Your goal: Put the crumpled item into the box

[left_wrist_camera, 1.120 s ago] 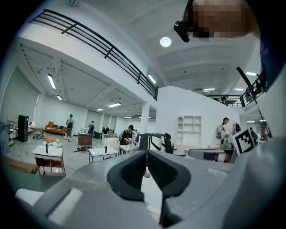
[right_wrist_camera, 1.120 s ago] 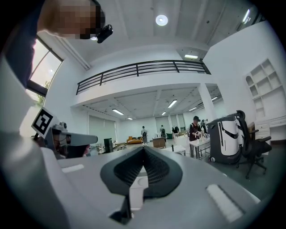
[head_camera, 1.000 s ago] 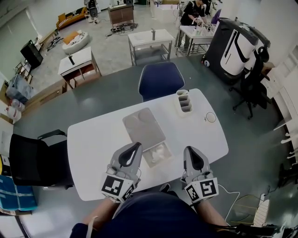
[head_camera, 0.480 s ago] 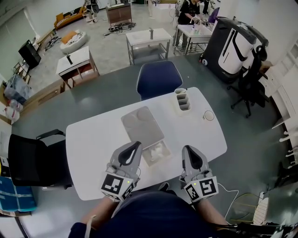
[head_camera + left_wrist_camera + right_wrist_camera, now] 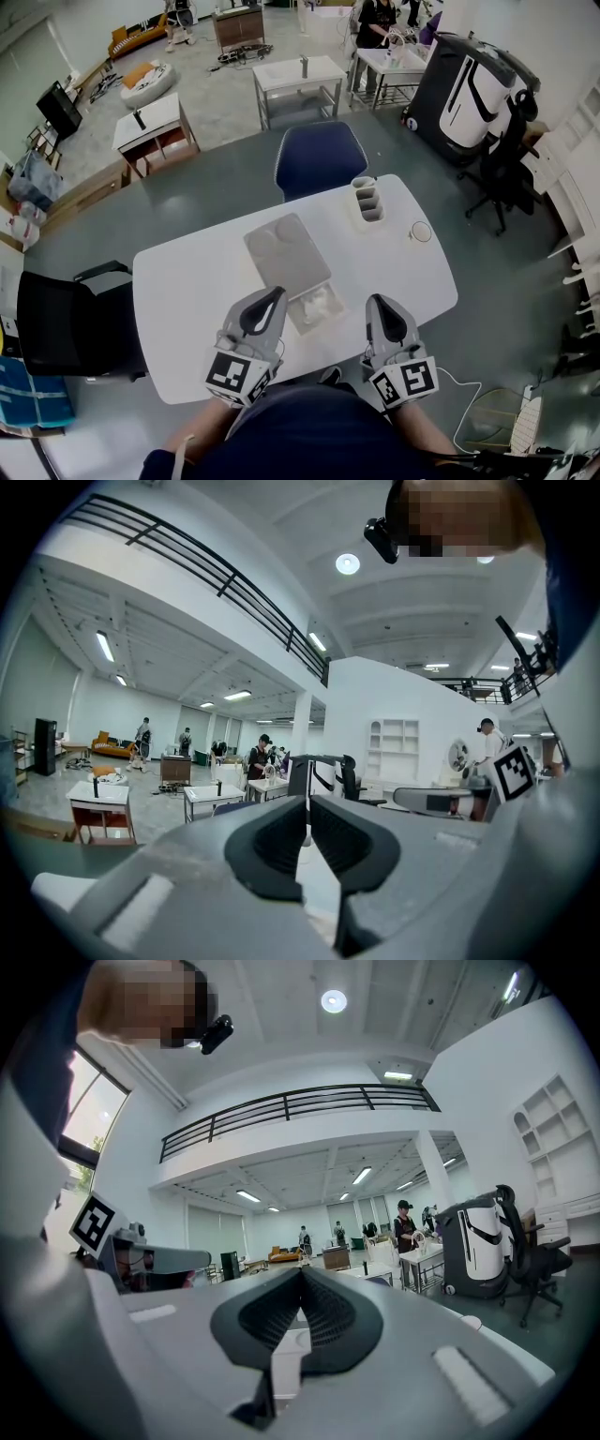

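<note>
Both the left gripper [image 5: 277, 293] and right gripper [image 5: 381, 301] are squeezed together, empty; the white crumpled paper ball [image 5: 319, 302] seems to sit in the small clear box [image 5: 302, 328] between them; open wide first, then pinch softly.

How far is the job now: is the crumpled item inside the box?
Done, it seems: the crumpled item lies inside the open box, beside its grey lid. In hand: nothing; left gripper and right gripper are shut and empty. Left: perhaps closing the lid.

torso [image 5: 309, 436]: cut at bottom edge | blue container [image 5: 33, 394]: cut at left edge
</note>
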`<action>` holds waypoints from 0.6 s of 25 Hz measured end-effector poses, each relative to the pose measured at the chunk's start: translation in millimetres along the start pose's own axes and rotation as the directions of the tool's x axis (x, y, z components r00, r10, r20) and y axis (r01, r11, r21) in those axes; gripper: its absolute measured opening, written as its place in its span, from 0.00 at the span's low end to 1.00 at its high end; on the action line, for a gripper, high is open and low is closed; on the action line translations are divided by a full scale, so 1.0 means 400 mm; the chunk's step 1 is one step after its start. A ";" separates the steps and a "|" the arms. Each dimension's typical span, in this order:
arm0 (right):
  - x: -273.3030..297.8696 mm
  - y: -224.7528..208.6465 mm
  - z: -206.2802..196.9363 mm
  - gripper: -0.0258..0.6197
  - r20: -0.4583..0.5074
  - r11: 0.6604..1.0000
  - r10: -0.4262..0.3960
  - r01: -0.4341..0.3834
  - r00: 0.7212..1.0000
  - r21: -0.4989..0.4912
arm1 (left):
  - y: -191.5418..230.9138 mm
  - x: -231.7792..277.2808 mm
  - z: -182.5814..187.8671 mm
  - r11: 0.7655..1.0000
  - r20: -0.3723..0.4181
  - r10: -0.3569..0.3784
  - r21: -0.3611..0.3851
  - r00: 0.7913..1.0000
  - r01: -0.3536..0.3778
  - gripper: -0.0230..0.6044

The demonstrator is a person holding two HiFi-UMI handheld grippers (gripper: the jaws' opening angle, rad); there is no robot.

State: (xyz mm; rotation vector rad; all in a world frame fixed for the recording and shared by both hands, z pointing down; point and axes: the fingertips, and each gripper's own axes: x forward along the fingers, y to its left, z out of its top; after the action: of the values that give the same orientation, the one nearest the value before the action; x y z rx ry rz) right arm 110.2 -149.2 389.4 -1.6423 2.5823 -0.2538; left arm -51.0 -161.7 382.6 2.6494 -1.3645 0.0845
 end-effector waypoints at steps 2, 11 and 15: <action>0.000 0.004 -0.003 0.04 0.001 1.000 0.001 -0.001 1.000 0.001 | 0.002 -0.003 -0.004 1.000 -0.003 0.002 0.001 1.000 -0.002 0.06; -0.002 0.005 -0.006 0.04 0.002 1.000 -0.005 0.005 1.000 0.005 | 0.012 -0.013 -0.017 1.000 -0.017 0.017 0.000 1.000 -0.017 0.06; -0.006 0.007 -0.004 0.04 0.001 1.000 -0.002 0.002 1.000 0.001 | 0.011 -0.014 -0.019 1.000 -0.019 0.019 -0.001 1.000 -0.019 0.06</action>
State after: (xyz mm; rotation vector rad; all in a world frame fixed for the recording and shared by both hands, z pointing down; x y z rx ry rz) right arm 108.6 -145.9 390.5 -1.6439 2.5801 -0.2541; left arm -57.8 -158.4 389.7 2.6277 -1.3835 0.1104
